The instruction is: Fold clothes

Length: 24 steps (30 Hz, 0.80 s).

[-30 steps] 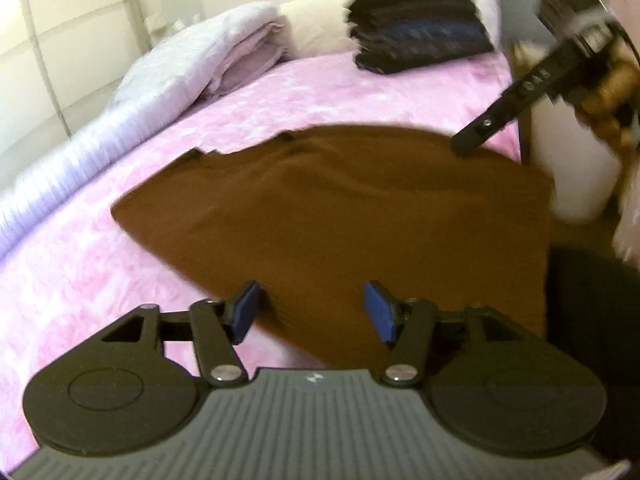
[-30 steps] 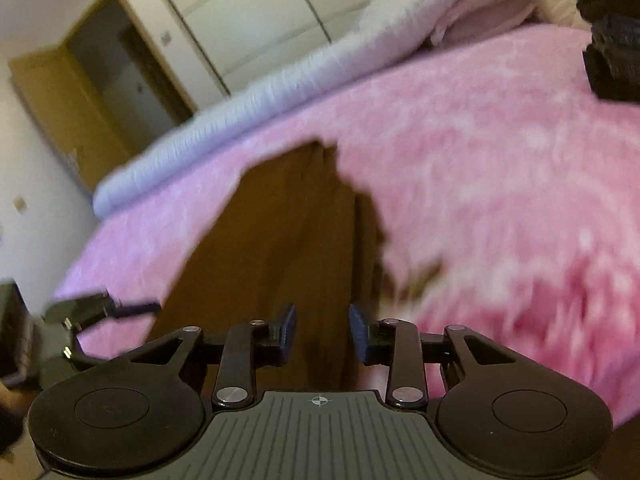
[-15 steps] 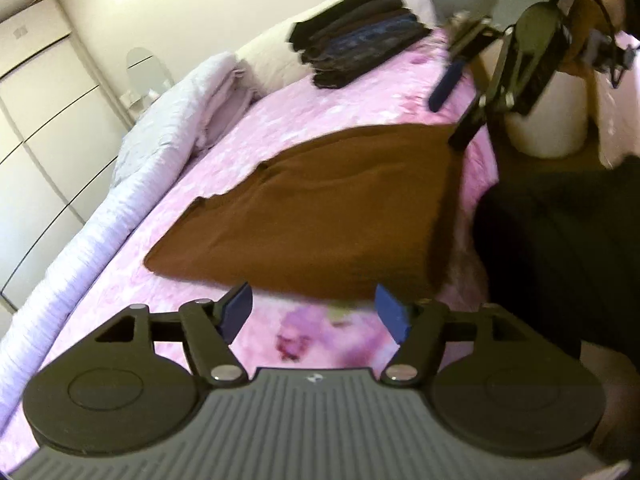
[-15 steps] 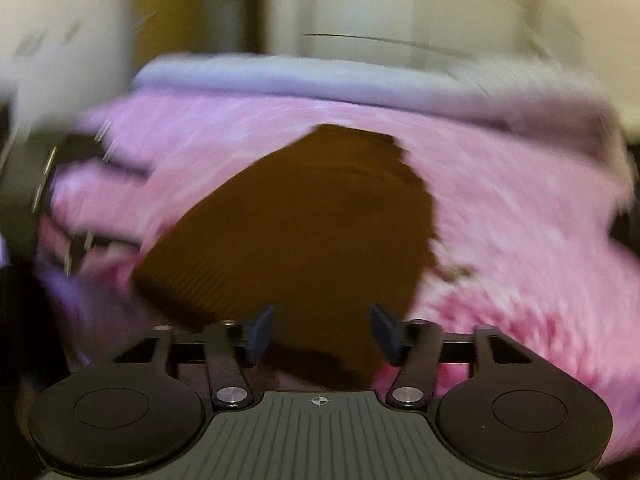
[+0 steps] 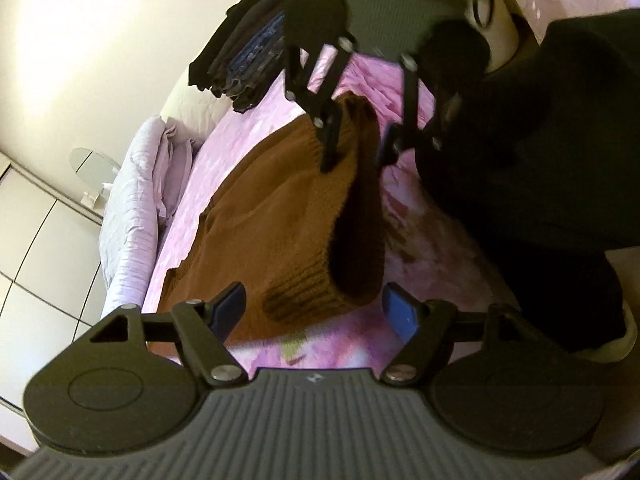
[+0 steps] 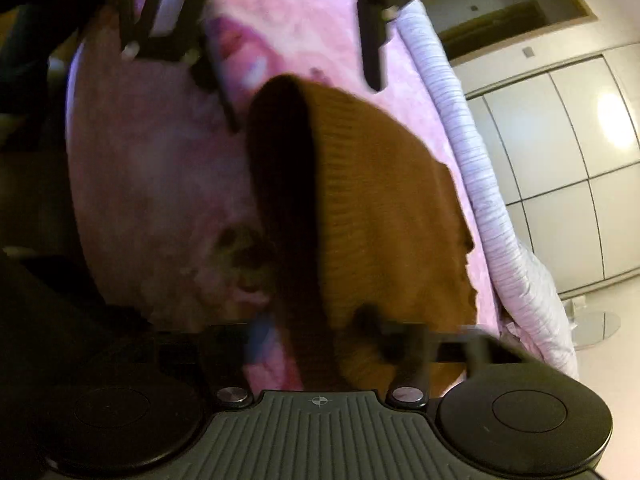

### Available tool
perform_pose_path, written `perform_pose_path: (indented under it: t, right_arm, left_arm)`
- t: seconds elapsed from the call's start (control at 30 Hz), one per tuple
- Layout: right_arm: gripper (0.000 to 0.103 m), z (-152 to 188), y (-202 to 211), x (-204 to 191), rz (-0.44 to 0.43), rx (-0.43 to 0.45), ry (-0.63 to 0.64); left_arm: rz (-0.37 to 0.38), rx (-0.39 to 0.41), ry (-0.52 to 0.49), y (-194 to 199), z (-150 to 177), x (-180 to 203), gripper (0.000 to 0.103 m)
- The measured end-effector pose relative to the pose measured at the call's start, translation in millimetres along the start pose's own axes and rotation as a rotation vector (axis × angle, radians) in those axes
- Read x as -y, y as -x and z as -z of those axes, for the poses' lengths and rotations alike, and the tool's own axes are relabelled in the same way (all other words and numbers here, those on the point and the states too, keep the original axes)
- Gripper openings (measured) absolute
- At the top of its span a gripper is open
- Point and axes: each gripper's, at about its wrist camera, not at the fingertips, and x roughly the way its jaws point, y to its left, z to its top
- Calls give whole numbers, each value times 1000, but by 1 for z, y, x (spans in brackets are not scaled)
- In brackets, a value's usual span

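Sweater [image 5: 280, 208] hem, flat earlier, now lifts between both open grippers, left [image 5: 314, 308] and right [image 5: 354, 156], starting the fold.

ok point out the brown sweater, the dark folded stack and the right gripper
brown sweater [image 5: 280, 216]: left wrist view, flat knit body
dark folded stack [image 5: 244, 60]: left wrist view, stack's side edge
right gripper [image 5: 356, 156]: left wrist view, between its fingertips

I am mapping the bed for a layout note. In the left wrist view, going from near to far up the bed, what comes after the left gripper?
left gripper → brown sweater → right gripper, straddling the sweater's far hem → stack of dark folded clothes by the far wall.
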Motion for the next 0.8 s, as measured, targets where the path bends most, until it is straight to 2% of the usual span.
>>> perform_pose_path:
  t: [0.07, 0.1, 0.2, 0.27, 0.33, 0.37, 0.5, 0.63, 0.67, 0.73, 0.77, 0.8]
  right_arm:
    - [10, 1, 8, 16, -27, 24, -80]
    - [10, 1, 13, 26, -45, 38, -124]
    - [10, 0, 27, 52, -58, 75, -224]
    - [10, 0, 34, 64, -58, 97, -267]
    - [10, 1, 37, 68, -55, 120, -271]
    - [10, -3, 40, 66, -61, 127, -265]
    - [10, 9, 51, 57, -87, 139, -280]
    - [11, 13, 54, 51, -69, 156, -300]
    - [14, 13, 53, 46, -52, 158, -295]
    - [39, 12, 49, 35, -11, 160, -272]
    - [59, 11, 45, 27, 19, 161, -243]
    - [65, 10, 42, 21, 44, 166, -209]
  left_arm:
    - [-4, 7, -37, -6, -1, 0, 73]
    - [-2, 10, -52, -10, -1, -2, 76]
    - [27, 35, -86, -19, -5, -5, 76]
    - [73, 38, -66, -24, -7, -11, 65]
    - [137, 34, 13, -27, -10, -24, 35]
    - [130, 32, 59, -27, -11, -31, 26]
    - [159, 38, 180, -22, -7, -56, 16]
    - [183, 60, 268, -17, -6, -79, 15]
    - [187, 68, 287, -15, -7, -84, 15]
    - [195, 86, 344, -14, -6, -97, 15]
    - [199, 93, 374, -13, -5, -103, 15]
    - [202, 100, 404, -13, -5, -110, 15]
